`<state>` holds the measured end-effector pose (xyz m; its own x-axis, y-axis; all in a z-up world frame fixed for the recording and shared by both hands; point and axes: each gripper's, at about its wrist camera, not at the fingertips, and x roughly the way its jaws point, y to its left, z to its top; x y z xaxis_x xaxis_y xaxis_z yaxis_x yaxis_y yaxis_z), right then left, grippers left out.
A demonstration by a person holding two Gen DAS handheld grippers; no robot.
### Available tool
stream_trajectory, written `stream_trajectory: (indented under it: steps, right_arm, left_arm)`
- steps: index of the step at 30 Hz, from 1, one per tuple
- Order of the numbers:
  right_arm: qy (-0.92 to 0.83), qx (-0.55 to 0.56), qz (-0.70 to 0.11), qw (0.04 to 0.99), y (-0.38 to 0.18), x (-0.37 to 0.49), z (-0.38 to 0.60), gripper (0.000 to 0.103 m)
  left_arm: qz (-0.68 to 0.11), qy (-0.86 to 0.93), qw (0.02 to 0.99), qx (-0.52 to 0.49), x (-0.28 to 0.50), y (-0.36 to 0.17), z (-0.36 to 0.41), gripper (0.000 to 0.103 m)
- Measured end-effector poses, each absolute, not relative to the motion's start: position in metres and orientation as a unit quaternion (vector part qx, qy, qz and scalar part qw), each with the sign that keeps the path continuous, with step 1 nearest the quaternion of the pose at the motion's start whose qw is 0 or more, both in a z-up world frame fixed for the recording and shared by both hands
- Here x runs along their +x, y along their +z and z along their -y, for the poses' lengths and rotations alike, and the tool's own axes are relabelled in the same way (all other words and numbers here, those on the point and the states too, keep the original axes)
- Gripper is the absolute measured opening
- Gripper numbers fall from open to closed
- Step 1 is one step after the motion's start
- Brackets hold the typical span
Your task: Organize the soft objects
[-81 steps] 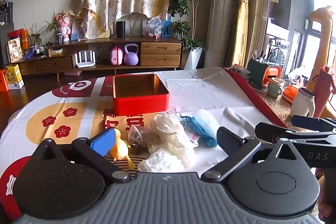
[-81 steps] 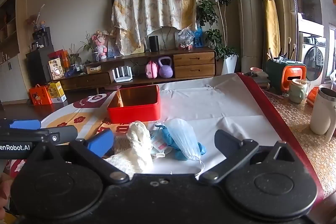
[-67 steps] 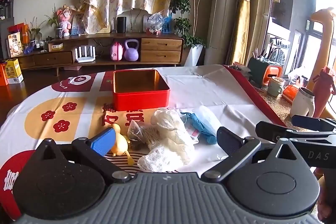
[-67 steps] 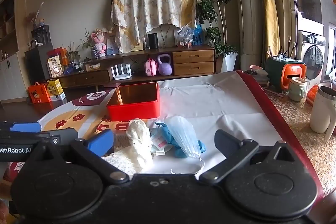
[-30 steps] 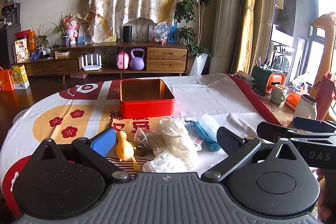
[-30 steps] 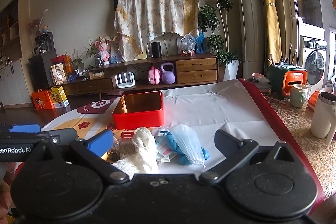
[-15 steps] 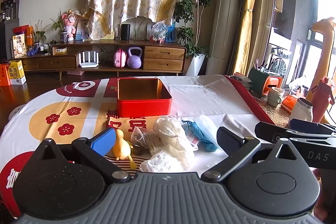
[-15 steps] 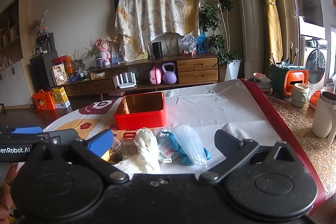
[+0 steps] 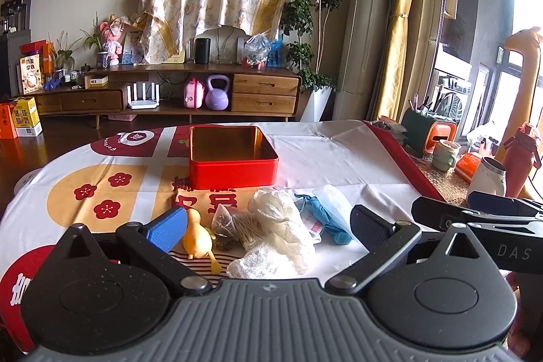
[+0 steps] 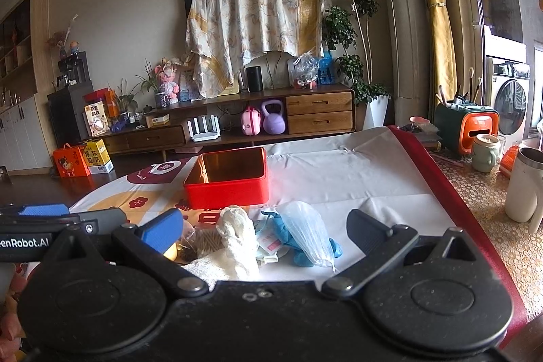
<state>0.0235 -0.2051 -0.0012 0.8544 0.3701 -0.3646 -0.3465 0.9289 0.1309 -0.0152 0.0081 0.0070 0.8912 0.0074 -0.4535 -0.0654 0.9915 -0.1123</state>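
- Change: over the last few seconds both views have shifted only slightly; the pile and the tin (image 9: 233, 158) lie just as before. Nothing lifted, nothing moved.
- Meaning, as a judgement: the sorting has not begun; the tin is empty and every soft item is still outside it.
- Left gripper (image 9: 259, 226): jaws spread wide, holding nothing, hovering at the near edge of the pile.
- Right gripper (image 10: 264, 231): jaws likewise released and empty, near the pile's right half.
- Pile, on the table (image 9: 339, 165) just near of the tin:
- Duck (image 9: 197, 238), yellow, far left, lying on its side.
- Clear bag (image 9: 237, 226) of brownish contents, right of the duck.
- White mesh (image 9: 281, 226), crumpled, middle, the tallest piece.
- Sachet (image 10: 269, 240), small, red print, tucked between mesh and glove.
- Blue glove (image 10: 288, 234), limp, partly under the mask.
- Mask (image 10: 307, 233), pale blue, far right, strings trailing.
- Tin: red, open, gold inside, beyond the pile, centre of the table.
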Motion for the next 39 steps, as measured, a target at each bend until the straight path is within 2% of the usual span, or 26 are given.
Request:
stream_trajectory:
  steps: [22,39]
  right_arm:
    - [0.188,0.025,-0.224,0.956,-0.012,0.033,0.199,0.103]
    - [0.185,-0.029,-0.295,0.937,-0.049,0.135,0.213,0.101]
  left_arm:
    - [-0.268,0.014,0.961,-0.067,0.013,-0.01,-0.015,0.103]
    - [-0.306,-0.023,0.951,-0.028,0.087,-0.056,0.002,0.103]
